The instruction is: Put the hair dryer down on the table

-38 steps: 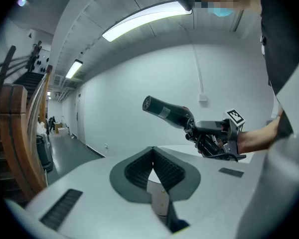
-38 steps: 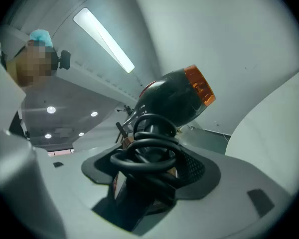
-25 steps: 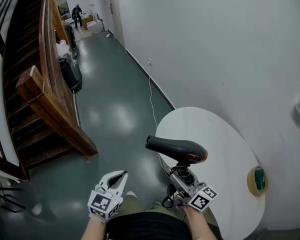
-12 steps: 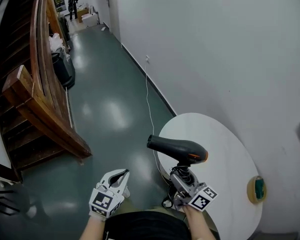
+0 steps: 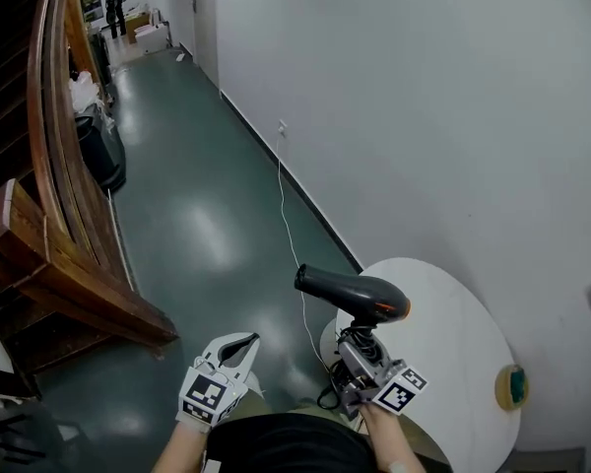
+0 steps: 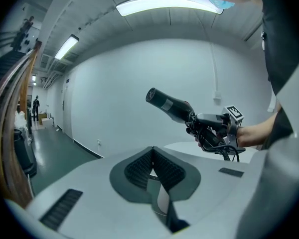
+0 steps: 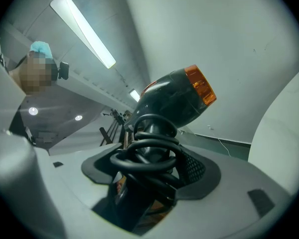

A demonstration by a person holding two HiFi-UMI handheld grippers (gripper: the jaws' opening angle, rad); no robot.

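Holding the hair dryer up at the near edge of the table.
Its handle, wound with black cord, is clamped between the jaws of the right gripper, nozzle pointing left, clear of the round white top. Over the floor, the left gripper has its 2 jaws together, empty.

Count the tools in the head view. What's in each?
2. The left tool is at lower left, over the floor, jaws together and empty. The right tool is at lower centre, shut on the handle of the hair dryer, by the white table edge.
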